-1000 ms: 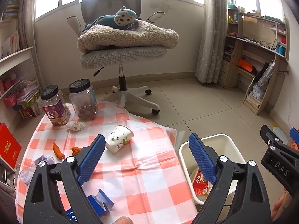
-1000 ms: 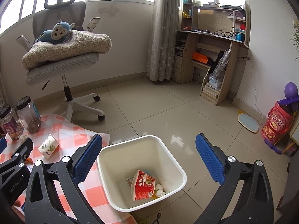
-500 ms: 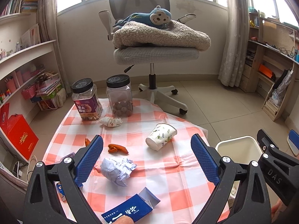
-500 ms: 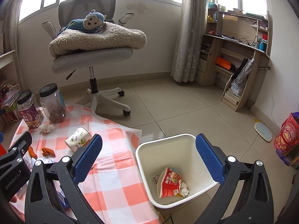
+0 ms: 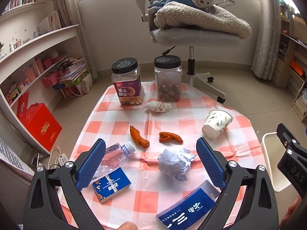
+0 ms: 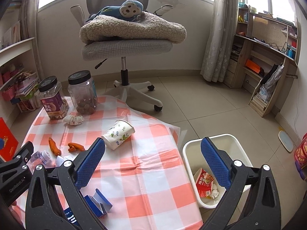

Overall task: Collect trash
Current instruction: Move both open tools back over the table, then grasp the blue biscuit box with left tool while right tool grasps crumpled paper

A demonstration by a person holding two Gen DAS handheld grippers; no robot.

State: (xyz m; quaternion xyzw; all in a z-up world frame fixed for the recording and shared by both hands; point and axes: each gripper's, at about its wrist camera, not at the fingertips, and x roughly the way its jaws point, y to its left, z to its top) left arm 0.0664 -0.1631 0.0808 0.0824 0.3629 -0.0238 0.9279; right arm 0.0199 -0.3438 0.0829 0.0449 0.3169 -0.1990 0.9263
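Left gripper (image 5: 150, 164): jaws spread, empty, framing the crumpled paper ball (image 5: 175, 164), likely the next pick.
Right gripper (image 6: 152, 164): jaws spread, empty, above the table edge.
Bin (image 6: 238, 143): on the floor beside the table, convenient for drops.
Farther trash: orange peels (image 5: 139, 137), tipped paper cup (image 5: 216, 123).

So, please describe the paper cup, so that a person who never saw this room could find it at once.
Find the checked table beside the white bin. On the bin side of the cloth, past the crumpled paper ball, lies the paper cup. It is the only cup, tipped on its side, white with small leaf prints.
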